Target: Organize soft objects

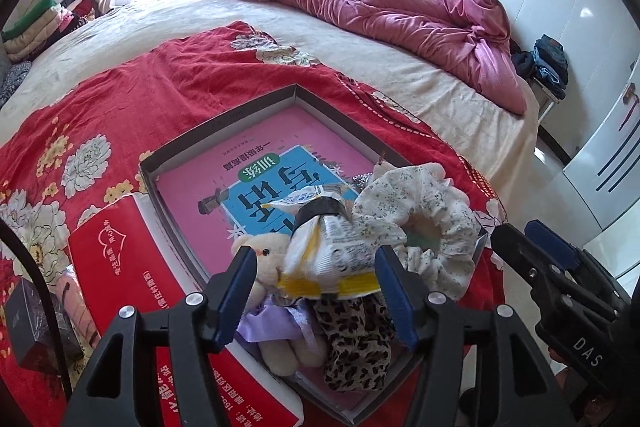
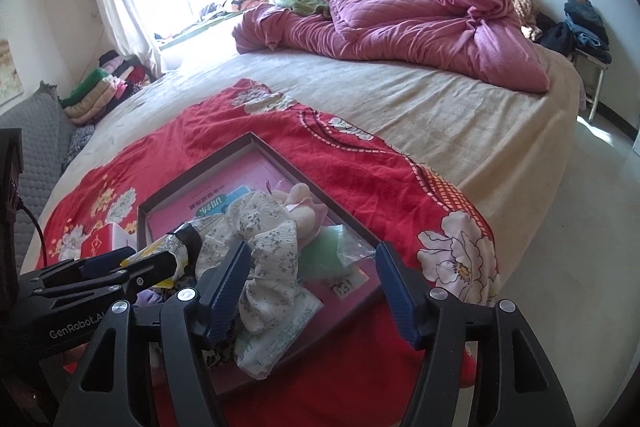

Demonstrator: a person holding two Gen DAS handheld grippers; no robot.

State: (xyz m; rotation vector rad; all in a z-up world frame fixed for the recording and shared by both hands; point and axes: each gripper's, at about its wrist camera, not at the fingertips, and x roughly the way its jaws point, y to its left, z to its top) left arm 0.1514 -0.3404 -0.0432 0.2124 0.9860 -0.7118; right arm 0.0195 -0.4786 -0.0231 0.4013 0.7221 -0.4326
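Legibly, "GenRobot.AI" runs in white along the left gripper [image 2: 120, 269] body, and "DAS" shows on the right gripper [image 1: 516, 247]. Chinese characters cover the pink workbook [image 1: 260, 167] lying flat in the shallow grey cardboard box [image 1: 224, 119] and the glossy red box lid [image 1: 120, 259] beside it to the left; they appear upside down and I cannot make them out.

Soft items, heaped at the box's near end:
- crinkly white-and-yellow packet [image 1: 332, 255], black-taped neck, between the left jaws, which stand apart with its edges close to both blue pads; contact unclear
- frilly floral scrunchie [image 1: 420, 211], just right of it
- cream plush bear [image 1: 268, 259], half buried
- leopard-print fabric [image 1: 356, 339]
- lilac satin piece [image 1: 268, 319], mostly hidden

Right jaws apart, clamping nothing; the scrunchie lies against the left pad.

Underneath: red floral blanket [image 1: 120, 99], on a bed.
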